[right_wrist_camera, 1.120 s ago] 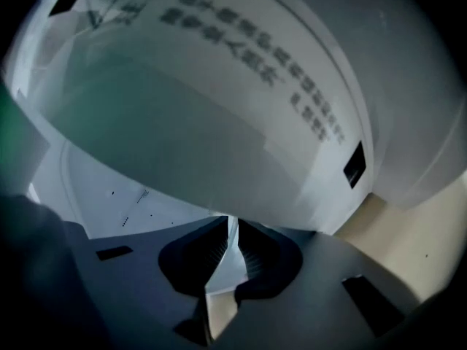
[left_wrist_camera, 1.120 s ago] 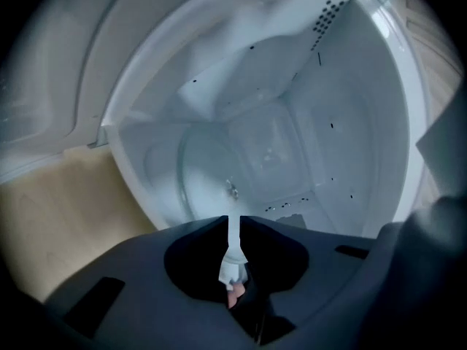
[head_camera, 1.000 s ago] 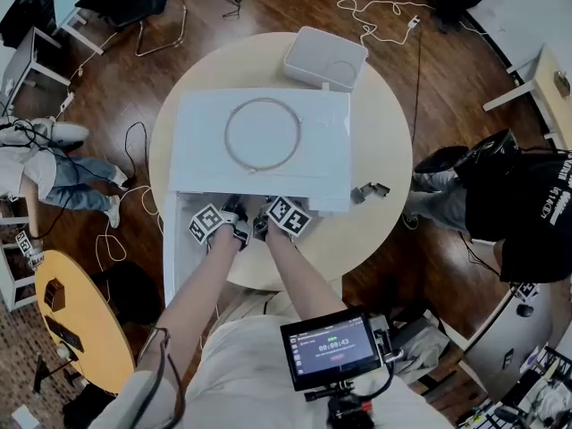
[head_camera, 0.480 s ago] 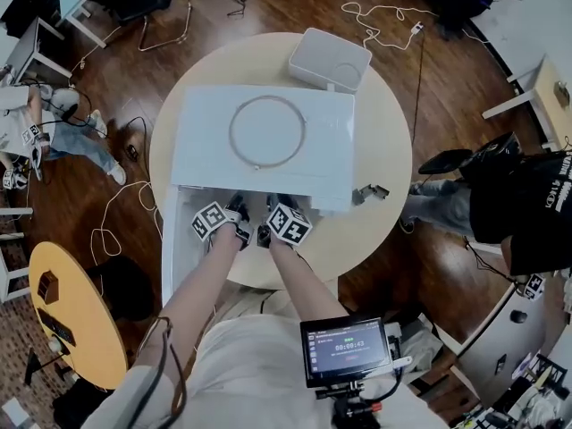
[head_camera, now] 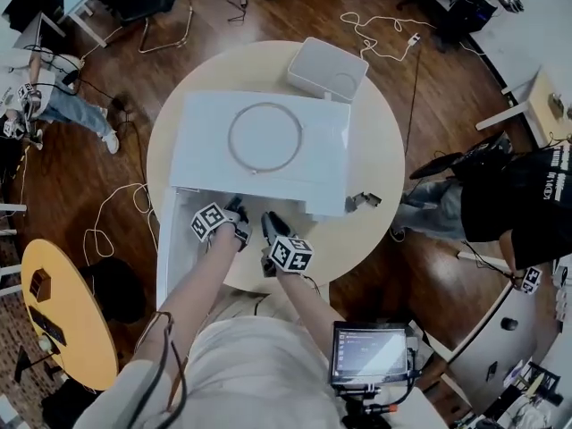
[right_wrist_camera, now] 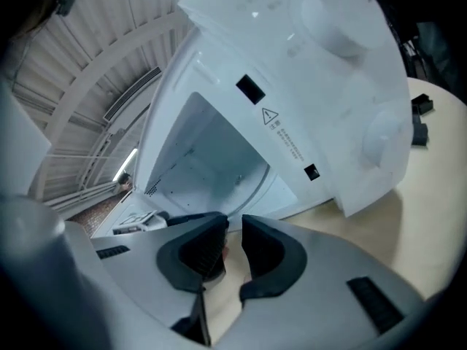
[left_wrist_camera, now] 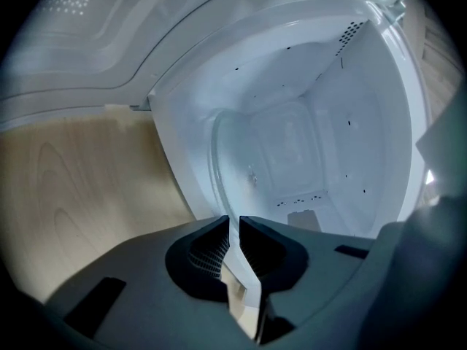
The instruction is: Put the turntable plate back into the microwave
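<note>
The white microwave [head_camera: 259, 150] sits on a round table [head_camera: 380, 141] with its door [head_camera: 168, 248] swung open to the left. My left gripper [head_camera: 235, 211] reaches into the opening. In the left gripper view it [left_wrist_camera: 235, 228] is shut on the rim of the clear glass turntable plate [left_wrist_camera: 244, 162], which lies tilted inside the cavity [left_wrist_camera: 343, 122]. My right gripper [head_camera: 268, 224] hangs back from the opening, over the table's front edge. Its jaws [right_wrist_camera: 233, 233] have just been opening and stand a little apart with nothing between them.
A thin roller ring [head_camera: 264, 138] lies on top of the microwave. A white box [head_camera: 326, 68] stands behind it, and a small dark part [head_camera: 362, 201] lies on the table to the right. A seated person in black [head_camera: 523, 195] is at the right, cables on the floor.
My right gripper has drawn back from the microwave opening toward me and rolled. The left gripper has stayed at the opening. The person at the far left has shifted up the picture.
</note>
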